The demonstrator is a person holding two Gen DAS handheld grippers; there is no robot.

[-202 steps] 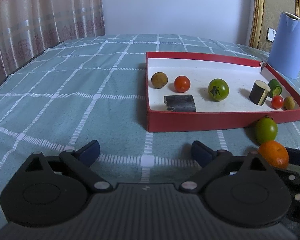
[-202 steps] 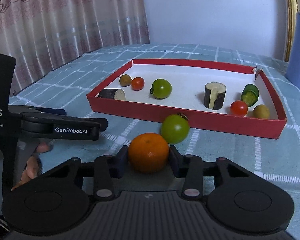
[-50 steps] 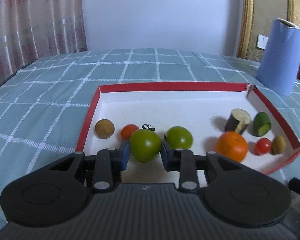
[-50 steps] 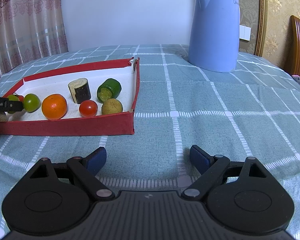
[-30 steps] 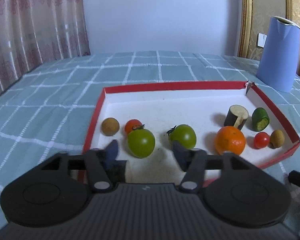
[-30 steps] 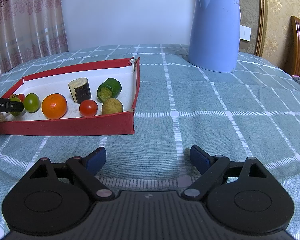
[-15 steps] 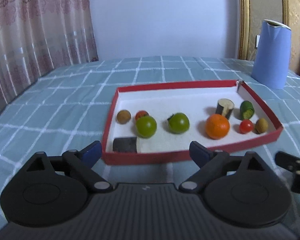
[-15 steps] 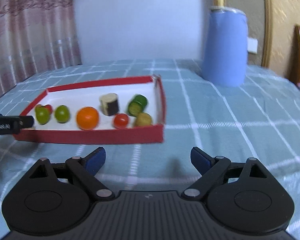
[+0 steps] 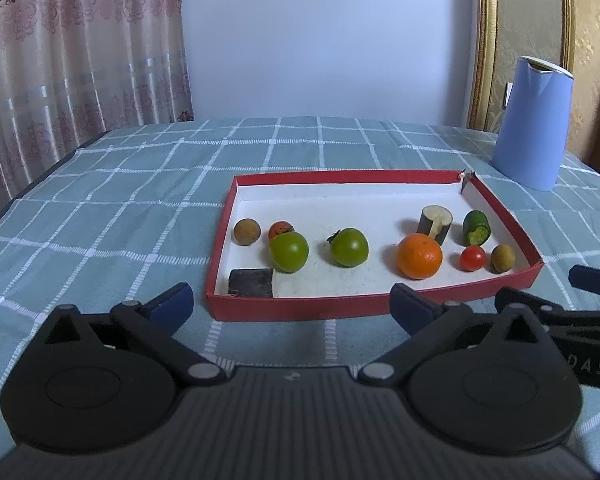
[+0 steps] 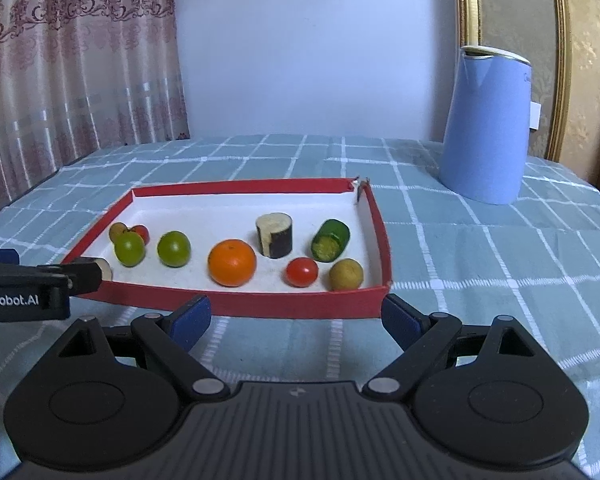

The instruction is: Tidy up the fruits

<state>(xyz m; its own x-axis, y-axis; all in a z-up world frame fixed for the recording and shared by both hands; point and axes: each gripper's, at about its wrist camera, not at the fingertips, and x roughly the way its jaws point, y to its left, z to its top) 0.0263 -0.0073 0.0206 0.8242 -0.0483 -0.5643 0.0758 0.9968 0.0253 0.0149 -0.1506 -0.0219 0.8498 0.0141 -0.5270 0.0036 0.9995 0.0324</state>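
Beyond left gripper [image 9: 292,308]: fruit tray [image 9: 320,307].

Your left gripper [image 9: 290,307] hung over the checked cloth [image 9: 100,216] in front of the red tray [image 9: 500,208], its jaws spread wide with nothing between them. In the tray you had two green tomatoes [image 9: 289,251] side by side, an orange [image 9: 419,256], two small red tomatoes [image 9: 473,258], two brown round fruits [image 9: 247,231] and some cut pieces. Your right gripper [image 9: 588,280] showed at the right edge, and a blue jug [image 9: 532,128] stood beyond the tray.
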